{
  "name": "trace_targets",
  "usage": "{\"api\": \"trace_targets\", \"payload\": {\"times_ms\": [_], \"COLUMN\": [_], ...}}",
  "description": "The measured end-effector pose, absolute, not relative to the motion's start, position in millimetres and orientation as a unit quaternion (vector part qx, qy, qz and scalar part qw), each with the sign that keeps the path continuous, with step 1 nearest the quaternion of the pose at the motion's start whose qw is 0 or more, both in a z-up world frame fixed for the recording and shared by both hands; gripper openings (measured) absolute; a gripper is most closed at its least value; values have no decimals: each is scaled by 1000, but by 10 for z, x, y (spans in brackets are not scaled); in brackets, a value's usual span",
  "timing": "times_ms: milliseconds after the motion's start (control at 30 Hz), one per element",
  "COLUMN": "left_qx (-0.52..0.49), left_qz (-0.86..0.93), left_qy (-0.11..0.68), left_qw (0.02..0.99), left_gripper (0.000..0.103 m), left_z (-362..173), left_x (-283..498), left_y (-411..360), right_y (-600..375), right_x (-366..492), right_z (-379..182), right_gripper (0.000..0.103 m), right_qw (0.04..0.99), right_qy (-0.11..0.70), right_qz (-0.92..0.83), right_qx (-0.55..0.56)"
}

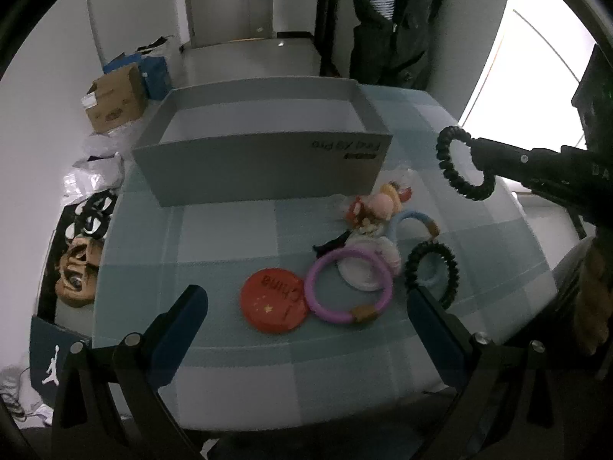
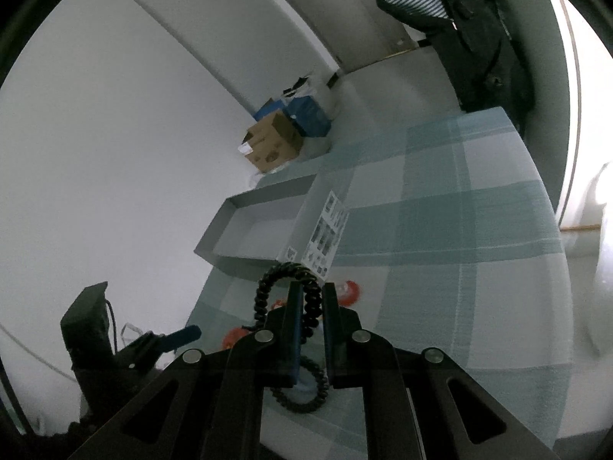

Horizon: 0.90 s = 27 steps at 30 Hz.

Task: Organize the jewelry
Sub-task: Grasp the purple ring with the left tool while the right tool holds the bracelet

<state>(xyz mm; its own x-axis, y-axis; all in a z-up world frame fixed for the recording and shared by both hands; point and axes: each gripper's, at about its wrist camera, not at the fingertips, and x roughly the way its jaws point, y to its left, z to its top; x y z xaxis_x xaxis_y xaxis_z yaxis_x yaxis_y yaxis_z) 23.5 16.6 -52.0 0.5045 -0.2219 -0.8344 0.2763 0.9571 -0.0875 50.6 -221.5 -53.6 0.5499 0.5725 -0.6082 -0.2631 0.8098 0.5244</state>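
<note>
My left gripper [image 1: 306, 329] hangs with its jaws spread wide over the purple ring [image 1: 349, 286] and red disc [image 1: 274, 301], ready for another pick. The grey box [image 1: 264, 168] waits behind. My right gripper [image 2: 311, 299] clenches the black coil band [image 1: 461, 163], lifted clear for boxing.

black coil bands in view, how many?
2. One black coil band is pinched in the right tongs, above the table. The other lies on the checked cloth. The pile may hide more.
</note>
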Motion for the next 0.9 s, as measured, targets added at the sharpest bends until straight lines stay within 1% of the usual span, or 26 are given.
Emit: {"api": "trace_targets", "payload": {"times_ms": [67,200,267,333,400,533,567,600,667,767,833,867,900], "left_qx": [57,162,188,185,166,157,156,152,155,153,142,139,135], "left_qz": [-145,-160,-174,-190,-199,-215,-220,-227,-237,-241,-243,-245,-248], "left_qy": [461,424,429,451,467,483,486,491,507,510,515,515,517], "left_qw": [874,876,866,853,845,834,832,827,814,812,810,810,808], "left_gripper": [101,101,101,101,93,87,82,73,65,65,62,58,52], "left_z": [-502,-503,-564,-625,-636,-656,-668,-672,-716,-730,-731,-725,-719], "left_x": [231,191,214,268,336,452,470,489,514,557,567,573,591], "left_y": [61,-241,-269,-223,-124,-4,-12,-25,-24,-21,15,18,4], "right_y": [-2222,-2207,-2218,-2238,-2270,-2311,-2315,-2320,-2325,-2328,-2331,-2336,-2339], "right_x": [503,492,490,495,504,505,506,506,507,509,512,513,512], "right_z": [-529,-504,-501,-504,-499,-467,-460,-455,-449,-450,-457,-457,-456], "right_gripper": [9,9,9,9,9,9,9,9,9,9,9,9,9], "right_qw": [859,860,861,860,860,861,861,861,861,861,861,860,860], "right_qy": [406,402,401,402,402,397,396,395,394,394,395,396,396], "right_qz": [245,251,250,248,246,246,246,246,247,246,244,244,244], "right_qx": [192,189,187,191,196,203,204,205,206,206,208,209,210]}}
